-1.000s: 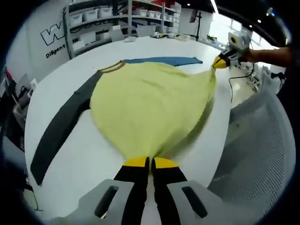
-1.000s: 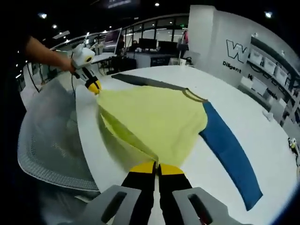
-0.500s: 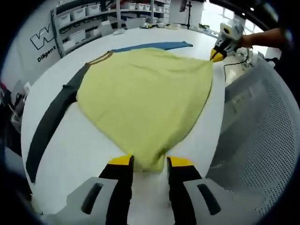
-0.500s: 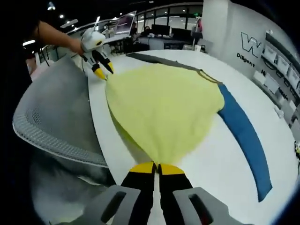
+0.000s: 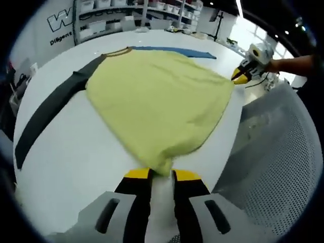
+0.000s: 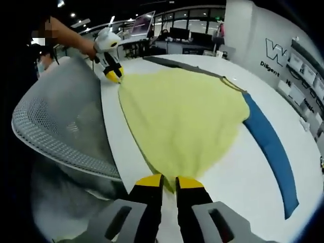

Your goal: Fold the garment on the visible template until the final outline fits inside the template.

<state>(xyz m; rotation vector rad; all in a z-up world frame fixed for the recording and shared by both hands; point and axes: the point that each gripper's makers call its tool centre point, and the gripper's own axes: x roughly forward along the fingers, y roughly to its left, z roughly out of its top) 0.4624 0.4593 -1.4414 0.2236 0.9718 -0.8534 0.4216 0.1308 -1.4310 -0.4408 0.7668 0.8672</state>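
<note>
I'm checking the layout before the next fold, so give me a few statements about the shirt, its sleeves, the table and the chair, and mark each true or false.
1. The yellow shirt body lies spread on the round white table. True.
2. Both sleeves are blue. False: one is a blue sleeve, the other a dark grey sleeve.
3. A grey mesh chair back stands at the table edge near the shirt's hem. True.
4. The shirt is already folded in half. False: it lies flat with both sleeves stretched out.
5. The left gripper is at a hem corner. True.
</note>
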